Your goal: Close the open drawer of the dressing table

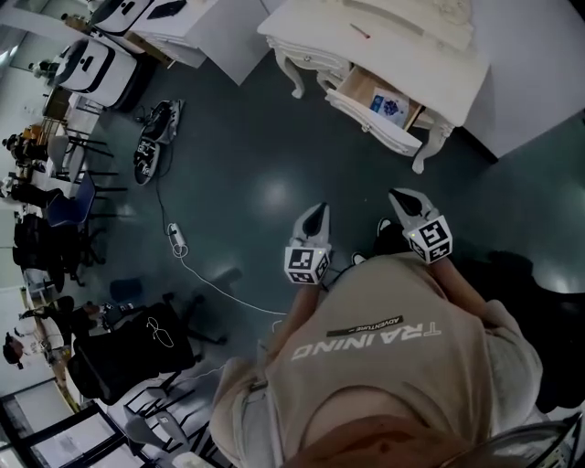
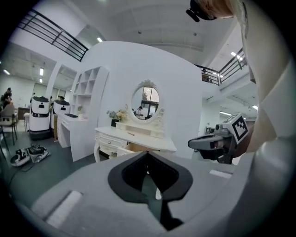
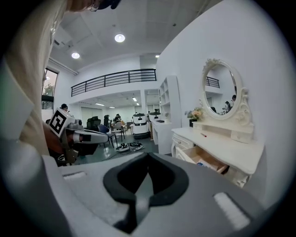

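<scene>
Drawer (image 1: 366, 96) — grippers (image 1: 316, 214) (image 1: 399, 197) forward, jaws seemingly together

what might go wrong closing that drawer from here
The drawer sticks far out; a push on one corner with the shut left gripper or right gripper may skew and jam it.
The table stands on thin legs; a hard shove may shift it.
A cable lies on the floor at the person's left: trip risk.

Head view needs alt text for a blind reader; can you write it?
A white dressing table stands on a dark floor with one drawer pulled open. Nearer, a person holds the left gripper and right gripper, both shut and empty, pointing toward it, well short of it.
</scene>
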`<state>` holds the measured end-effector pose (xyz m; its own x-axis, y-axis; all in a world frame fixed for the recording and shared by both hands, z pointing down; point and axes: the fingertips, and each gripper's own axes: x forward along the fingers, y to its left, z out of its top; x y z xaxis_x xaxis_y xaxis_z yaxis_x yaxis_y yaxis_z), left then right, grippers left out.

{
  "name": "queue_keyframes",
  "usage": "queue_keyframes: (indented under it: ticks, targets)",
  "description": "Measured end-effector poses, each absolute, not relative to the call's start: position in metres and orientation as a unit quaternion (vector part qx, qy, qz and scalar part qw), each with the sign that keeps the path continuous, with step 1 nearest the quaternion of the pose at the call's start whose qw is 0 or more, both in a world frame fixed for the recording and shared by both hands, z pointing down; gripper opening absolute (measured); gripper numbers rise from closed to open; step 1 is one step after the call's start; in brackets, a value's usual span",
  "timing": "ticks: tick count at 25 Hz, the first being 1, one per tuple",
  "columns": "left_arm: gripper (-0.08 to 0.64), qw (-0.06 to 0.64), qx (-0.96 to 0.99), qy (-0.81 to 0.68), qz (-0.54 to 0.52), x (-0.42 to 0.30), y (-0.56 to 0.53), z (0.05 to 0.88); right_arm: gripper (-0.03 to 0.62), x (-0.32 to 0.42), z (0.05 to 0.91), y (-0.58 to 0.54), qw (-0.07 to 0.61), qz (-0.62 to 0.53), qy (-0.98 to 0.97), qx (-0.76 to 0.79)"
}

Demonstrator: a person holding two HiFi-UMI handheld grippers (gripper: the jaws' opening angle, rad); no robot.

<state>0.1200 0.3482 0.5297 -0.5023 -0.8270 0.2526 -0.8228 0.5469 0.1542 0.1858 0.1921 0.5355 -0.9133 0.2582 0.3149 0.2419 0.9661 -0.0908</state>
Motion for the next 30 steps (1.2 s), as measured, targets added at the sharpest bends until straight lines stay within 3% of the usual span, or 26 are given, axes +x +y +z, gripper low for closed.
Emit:
queue_keyframes:
  ticks: [9, 22, 30]
  targets:
    - [0.002, 0.165, 0.478, -0.862, 0.027, 0.043, 0.296, 0.524, 0.005, 0.092, 0.542, 0.137, 0.134, 0.056, -0.981, -0.125]
    - [0.002, 0.196, 0.474, -0.856, 0.052, -0.063, 0.222, 0.538, 0.005, 0.010, 0.586, 0.073, 0.164, 0.141, -0.969, -0.116]
    - [0.002, 0.196, 0.521, -0.829, 0.050, -0.123, 0.219, 0.567, 0.004, -0.038, 0.602, 0.056, 0.173, 0.106, -0.978, -0.053]
